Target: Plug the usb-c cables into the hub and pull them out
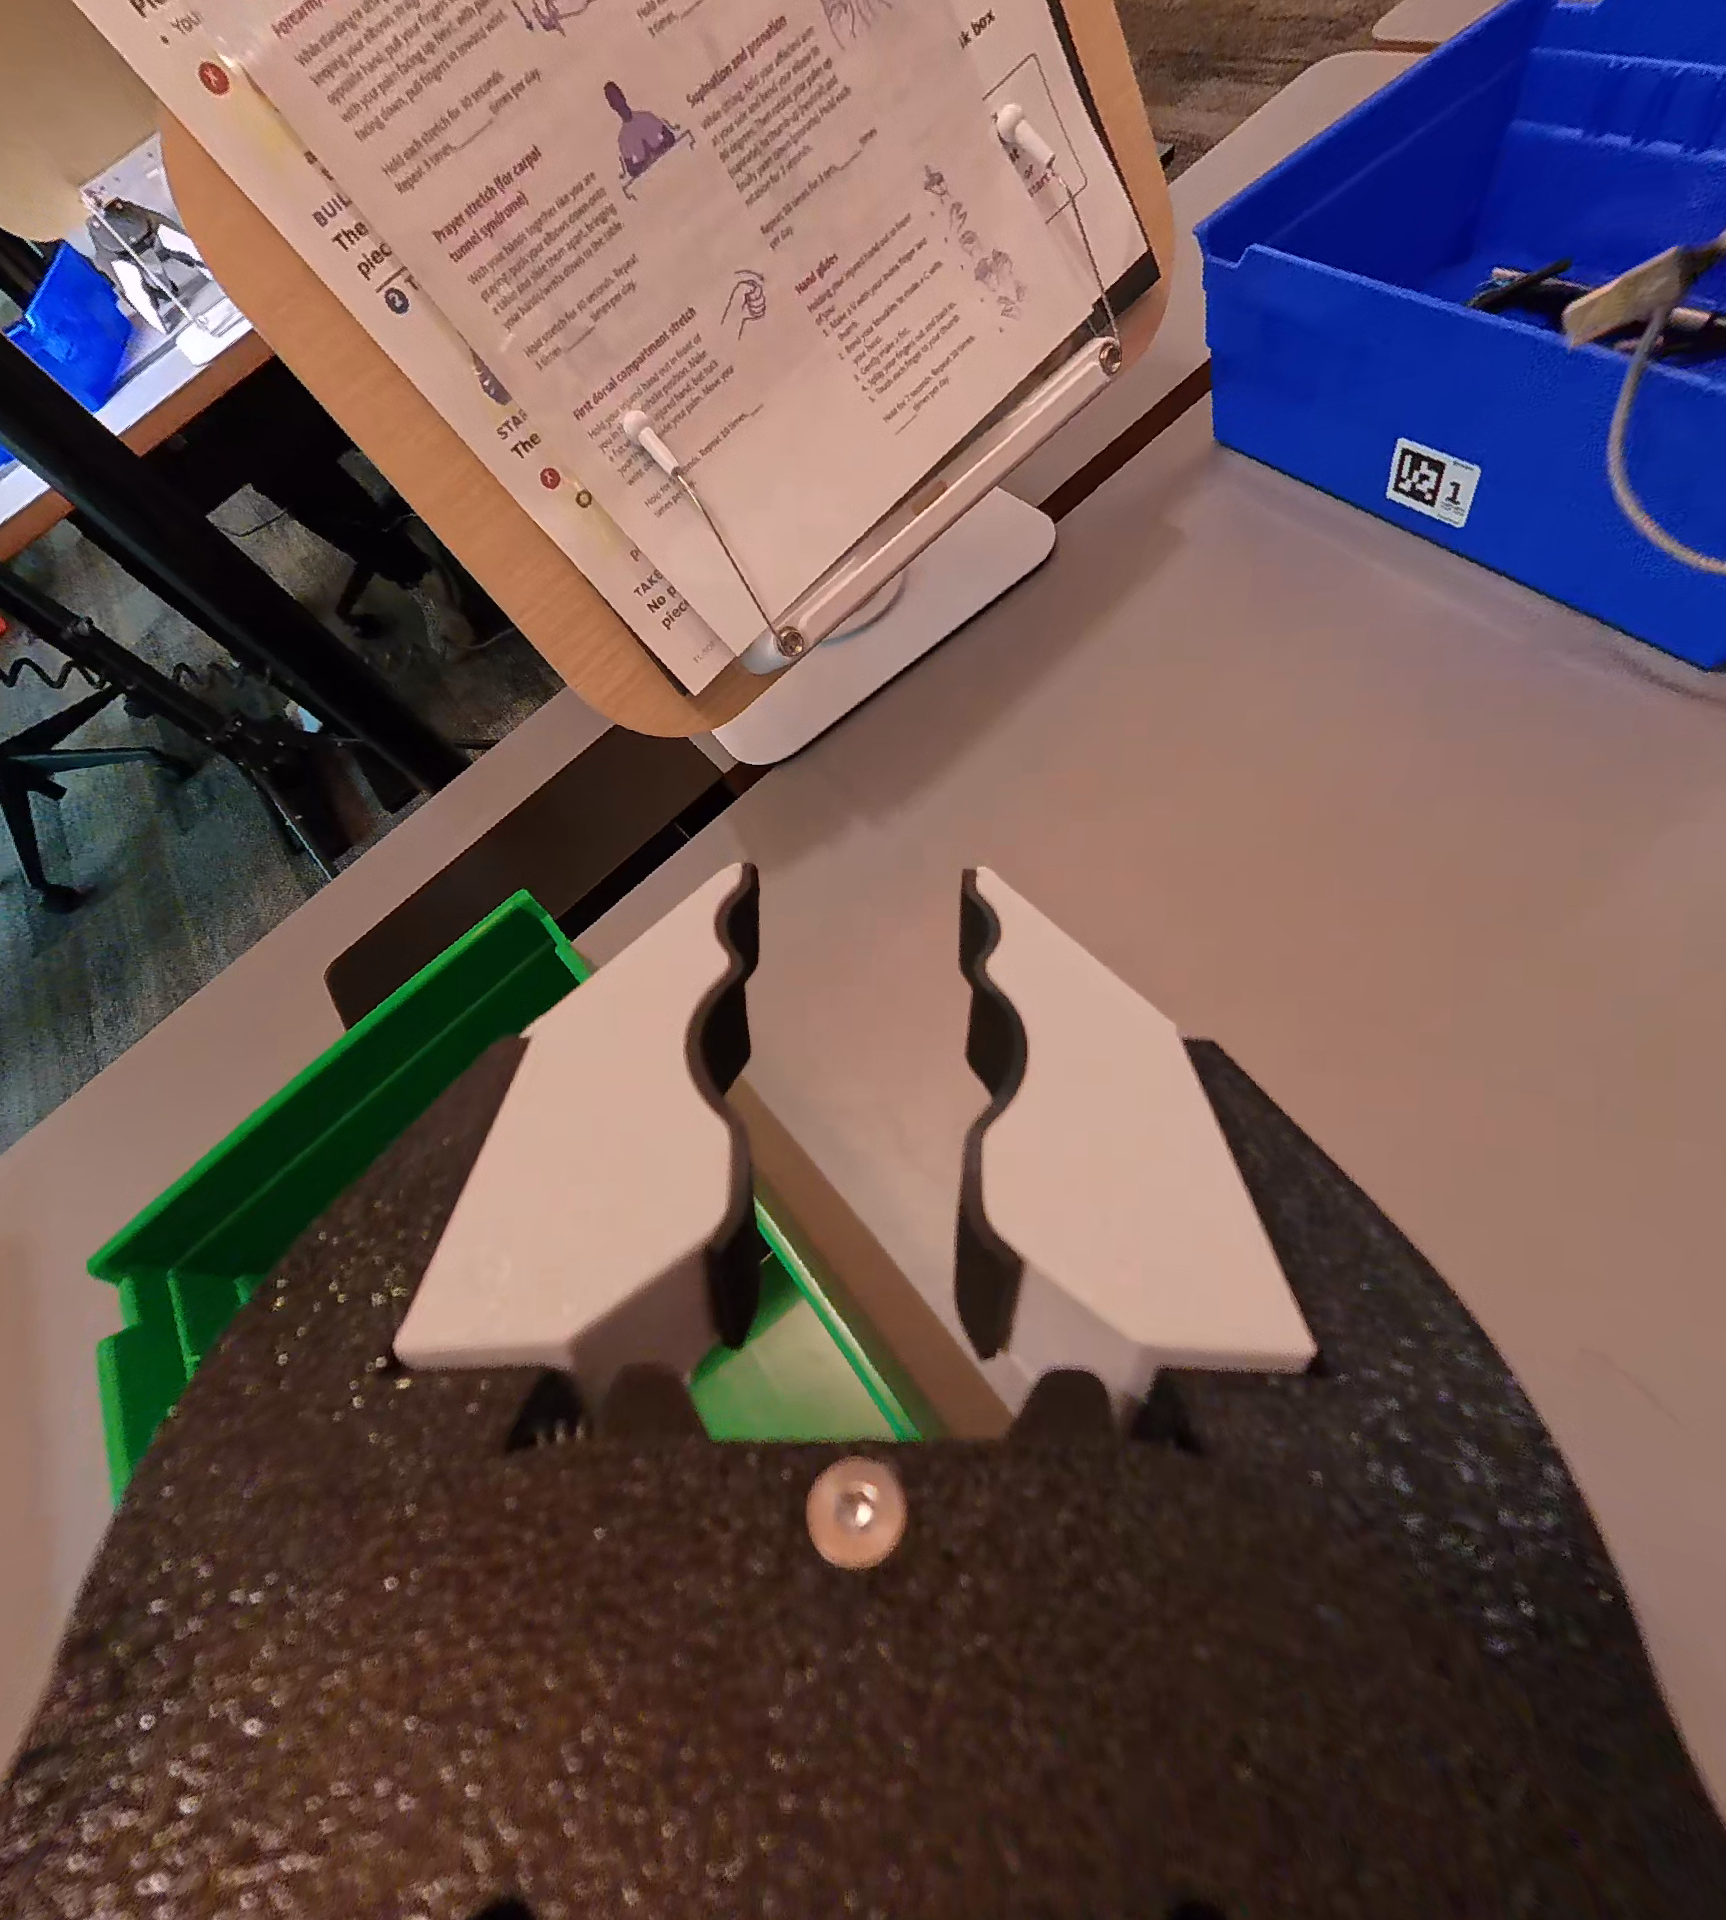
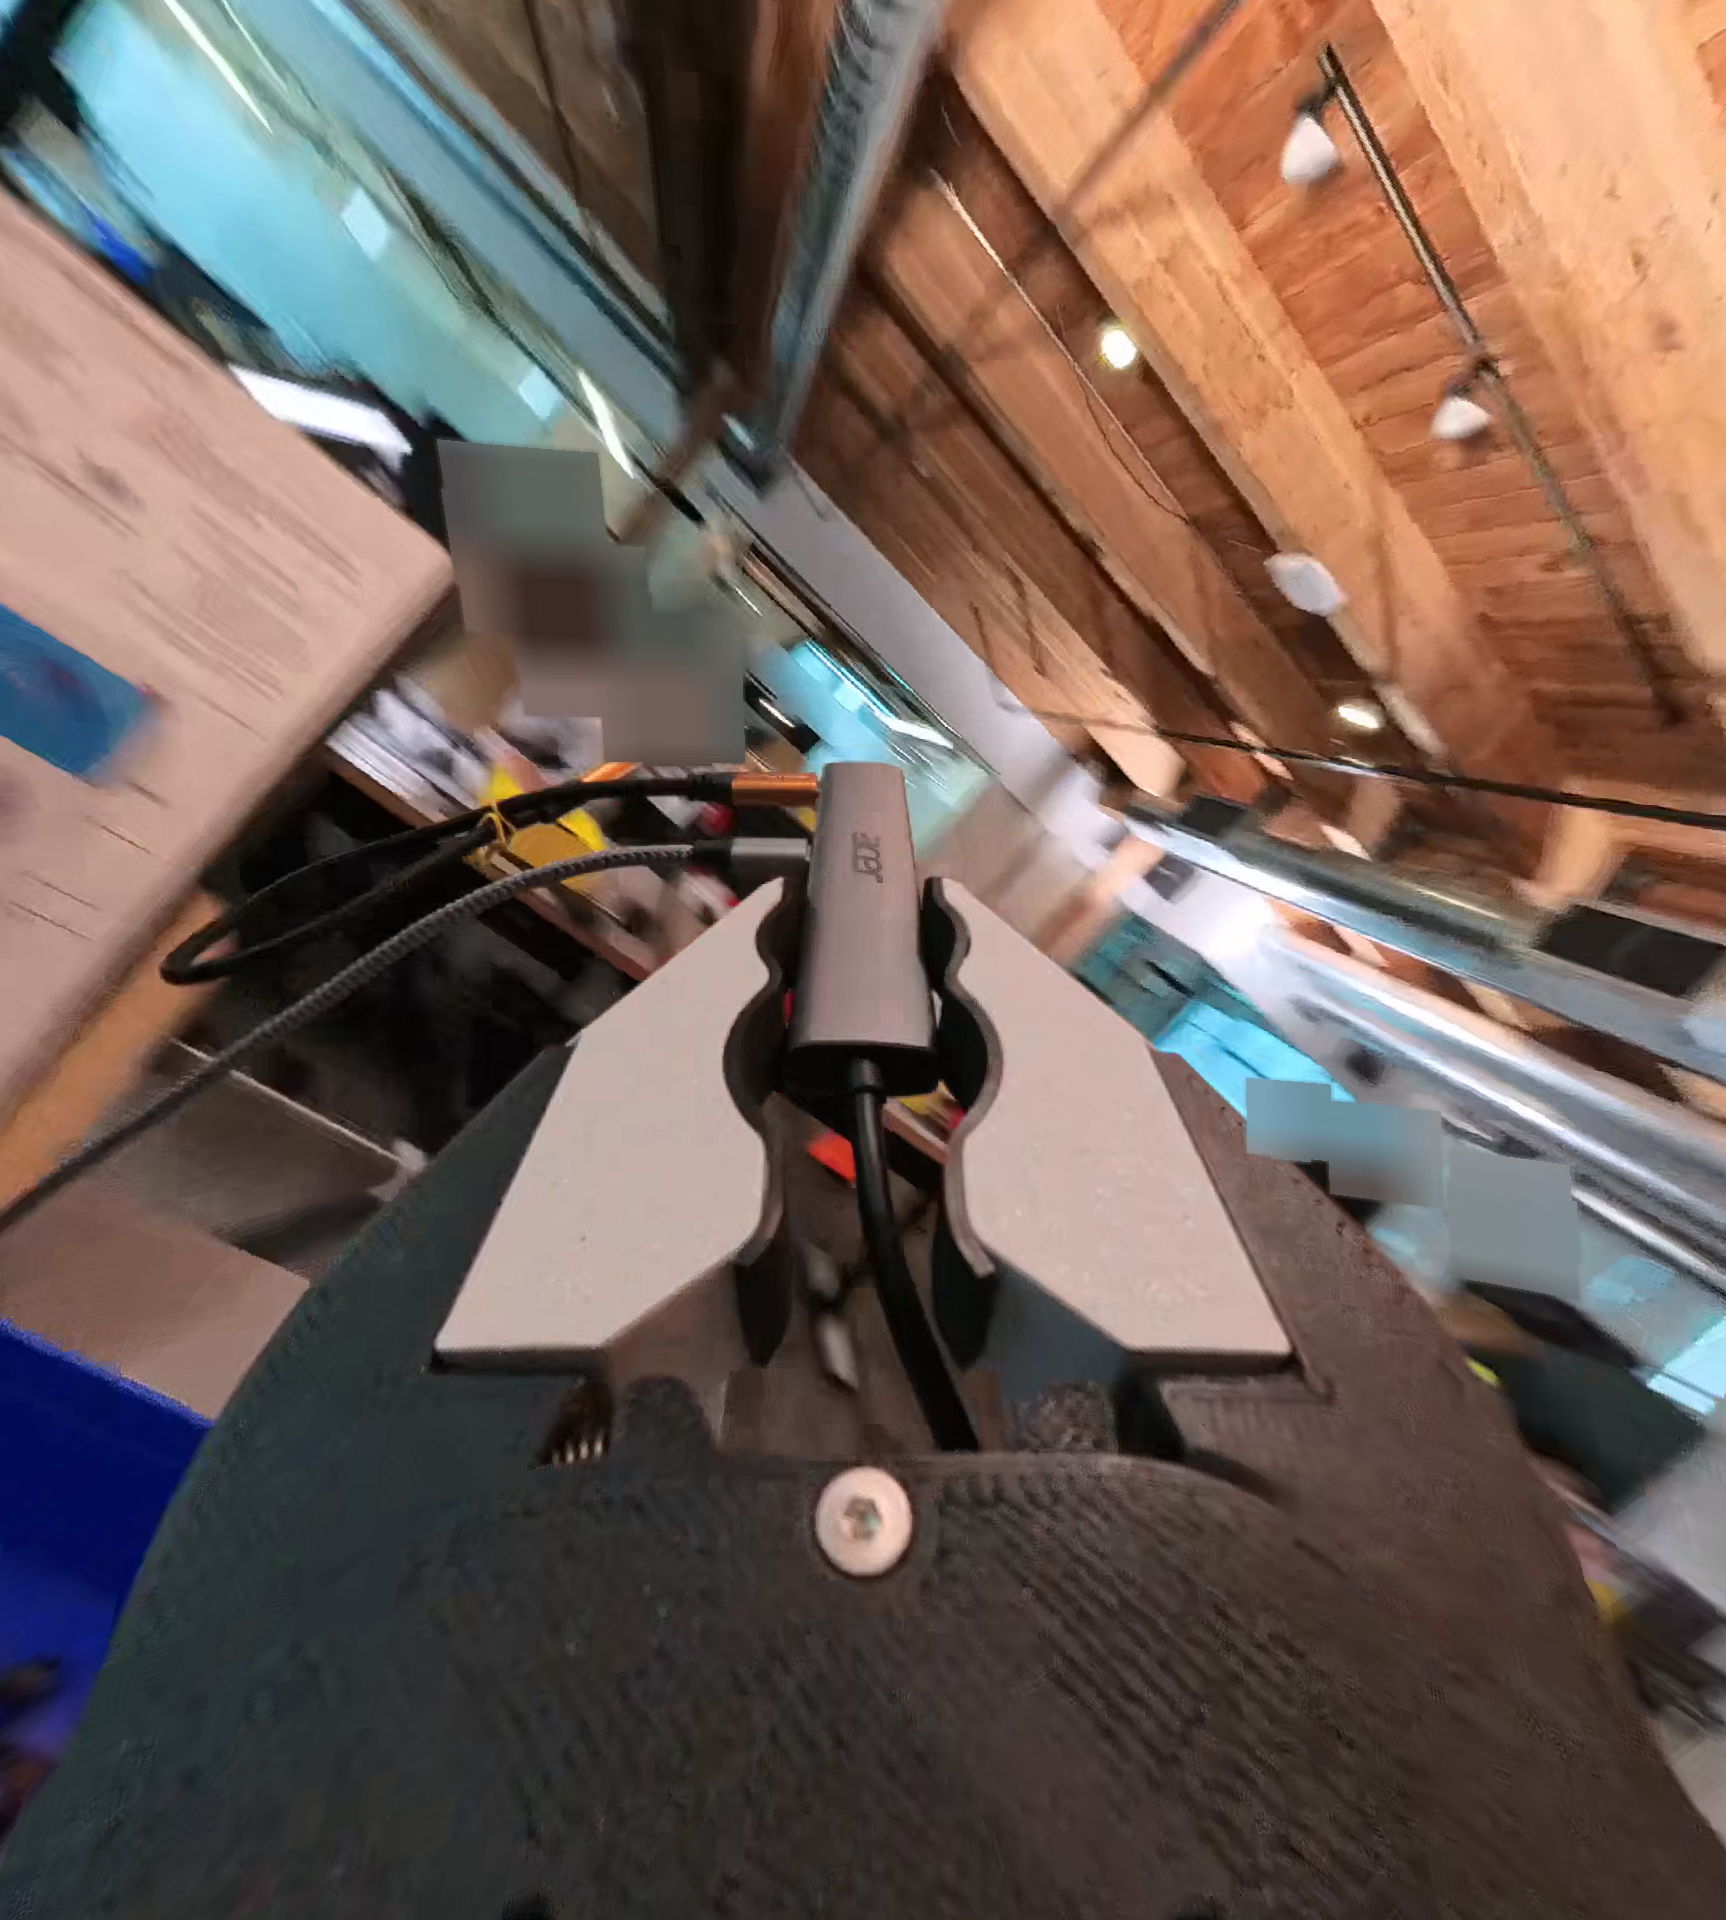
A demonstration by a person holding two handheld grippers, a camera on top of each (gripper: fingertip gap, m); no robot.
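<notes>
Grey table (image 1: 1254, 935): blue bin (image 1: 1461, 343) holding cables (image 1: 1534, 286).

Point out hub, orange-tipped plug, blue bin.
hub (image 2: 854, 914): right wrist view, grey top face.
orange-tipped plug (image 2: 774, 790): right wrist view, orange shell at the hub.
blue bin (image 1: 1358, 343): left wrist view, outer front wall.

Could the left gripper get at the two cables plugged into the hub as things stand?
Probably yes. The left gripper is open and empty over bare table. The right gripper holds the hub aloft, and both plugs, copper and grey, stick out sideways, uncovered.
</notes>
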